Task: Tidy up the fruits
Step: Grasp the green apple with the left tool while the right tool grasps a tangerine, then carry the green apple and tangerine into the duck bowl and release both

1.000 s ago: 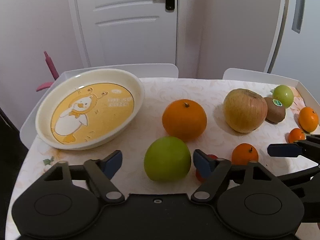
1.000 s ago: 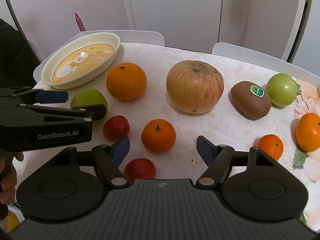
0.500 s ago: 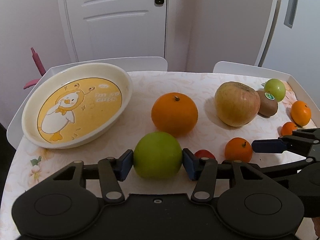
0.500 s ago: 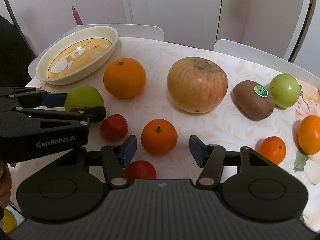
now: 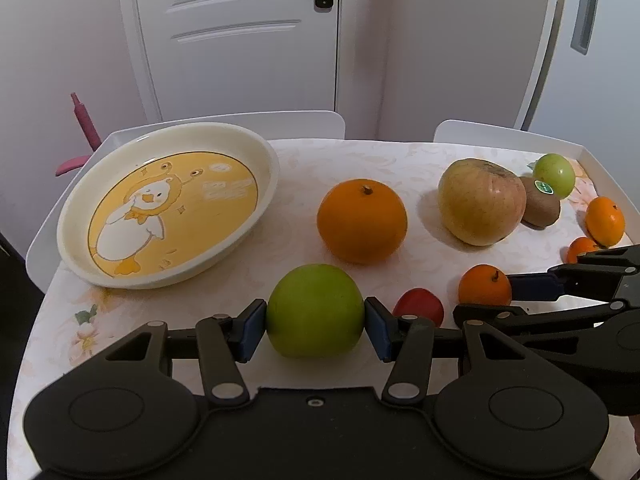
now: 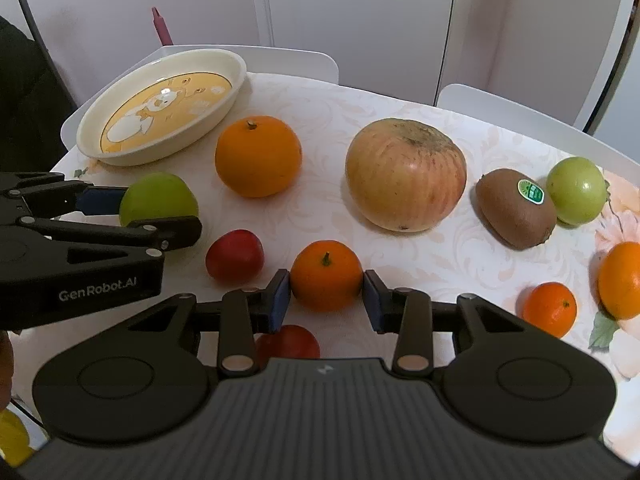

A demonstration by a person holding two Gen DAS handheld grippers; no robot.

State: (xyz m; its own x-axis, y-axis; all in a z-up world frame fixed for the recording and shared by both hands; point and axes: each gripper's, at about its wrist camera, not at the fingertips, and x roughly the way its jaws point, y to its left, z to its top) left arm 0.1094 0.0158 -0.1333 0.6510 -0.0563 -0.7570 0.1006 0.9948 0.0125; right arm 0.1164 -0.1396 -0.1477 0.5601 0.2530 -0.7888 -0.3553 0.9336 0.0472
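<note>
Green apple (image 5: 315, 310) sat on table (image 5: 360, 160) near duck-print plate (image 5: 160, 204), clamped btwn L gripper (image 5: 315, 326) pads. Small mandarin (image 6: 326, 276) pinched by R gripper (image 6: 326, 300), jaws just closed on it. Red fruit (image 6: 235, 256) btwn the two; big orange (image 6: 258, 156) beyond.
</note>
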